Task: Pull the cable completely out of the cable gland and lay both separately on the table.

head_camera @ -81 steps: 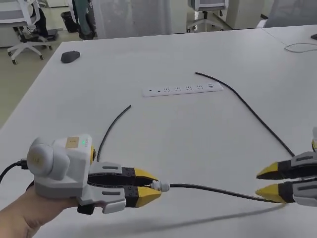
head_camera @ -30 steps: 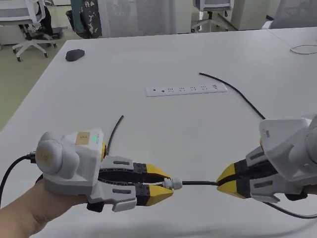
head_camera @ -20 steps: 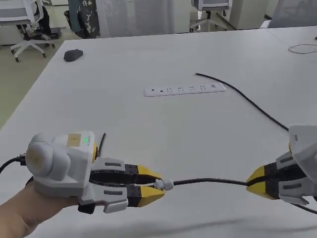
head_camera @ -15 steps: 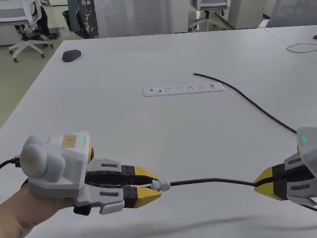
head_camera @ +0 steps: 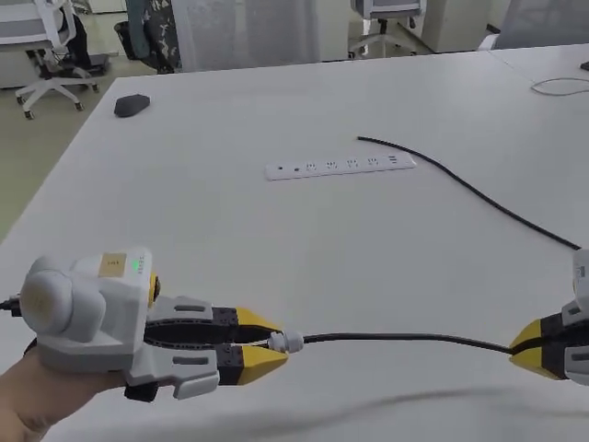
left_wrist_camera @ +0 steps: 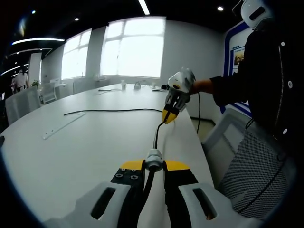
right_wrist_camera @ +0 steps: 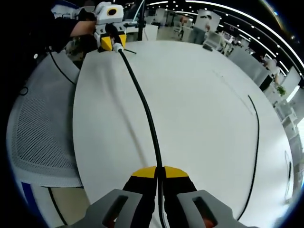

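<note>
Now the left gripper point(head_camera: 265, 343), held above the table's point(head_camera: 276, 249) near edge toward its left corner, is clamped on the white cable gland point(head_camera: 287, 342), which pokes out just past its yellow tips. From the gland the black cable point(head_camera: 405, 339) runs through the air along that edge to the right gripper point(head_camera: 526, 346), whose jaws are closed on it, so cable and gland are joined and off the table. A white power strip point(head_camera: 340, 166) lies mid-table, and a dark mouse point(head_camera: 132, 105) sits near the far left edge.
</note>
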The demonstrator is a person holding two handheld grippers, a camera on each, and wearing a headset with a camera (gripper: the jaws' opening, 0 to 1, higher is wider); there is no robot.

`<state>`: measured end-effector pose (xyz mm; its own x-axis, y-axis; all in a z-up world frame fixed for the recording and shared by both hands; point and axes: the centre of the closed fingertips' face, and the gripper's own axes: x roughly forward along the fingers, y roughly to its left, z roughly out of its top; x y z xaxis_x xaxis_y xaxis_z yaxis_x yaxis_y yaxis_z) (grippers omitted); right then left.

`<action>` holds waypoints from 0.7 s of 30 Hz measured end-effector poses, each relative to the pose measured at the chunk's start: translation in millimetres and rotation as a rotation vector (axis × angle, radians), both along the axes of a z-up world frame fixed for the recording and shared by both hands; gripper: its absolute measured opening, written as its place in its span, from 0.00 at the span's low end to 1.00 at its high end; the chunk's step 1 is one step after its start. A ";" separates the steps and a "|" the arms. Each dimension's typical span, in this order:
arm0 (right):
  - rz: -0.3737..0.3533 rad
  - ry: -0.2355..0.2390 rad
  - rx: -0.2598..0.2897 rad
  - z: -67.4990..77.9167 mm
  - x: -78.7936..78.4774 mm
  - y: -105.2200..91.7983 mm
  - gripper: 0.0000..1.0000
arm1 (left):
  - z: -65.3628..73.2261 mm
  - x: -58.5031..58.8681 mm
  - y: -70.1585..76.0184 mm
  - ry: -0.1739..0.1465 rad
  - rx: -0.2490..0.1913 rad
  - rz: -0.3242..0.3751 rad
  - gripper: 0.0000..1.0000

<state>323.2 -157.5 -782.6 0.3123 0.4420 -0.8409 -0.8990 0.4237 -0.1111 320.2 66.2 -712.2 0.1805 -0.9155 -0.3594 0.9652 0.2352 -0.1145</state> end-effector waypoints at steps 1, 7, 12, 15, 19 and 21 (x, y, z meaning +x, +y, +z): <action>0.001 0.000 0.000 -0.3 -0.7 0.2 0.00 | 0.2 0.0 0.4 0.002 -0.001 0.001 0.15; 0.015 -0.035 0.017 7.3 1.2 7.6 0.04 | 3.3 5.2 5.4 0.005 -0.015 0.021 0.15; -0.007 -0.043 0.151 34.8 8.7 32.6 0.14 | 0.4 4.2 6.5 -0.006 0.009 0.013 0.15; 0.026 -0.068 0.267 62.1 11.4 62.7 0.16 | -0.8 3.0 5.6 -0.004 0.010 0.010 0.15; 0.111 -0.101 0.390 95.3 9.6 111.6 0.13 | 3.9 3.3 3.2 -0.005 -0.009 0.011 0.15; 0.163 -0.105 0.421 103.2 6.2 134.8 0.12 | 4.4 2.9 2.3 -0.008 -0.004 0.007 0.15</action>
<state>329.5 -22.7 -679.4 0.2842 0.7883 -0.5457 -0.9506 0.3058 -0.0534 323.1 68.5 -707.8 0.1895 -0.9156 -0.3546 0.9646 0.2411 -0.1072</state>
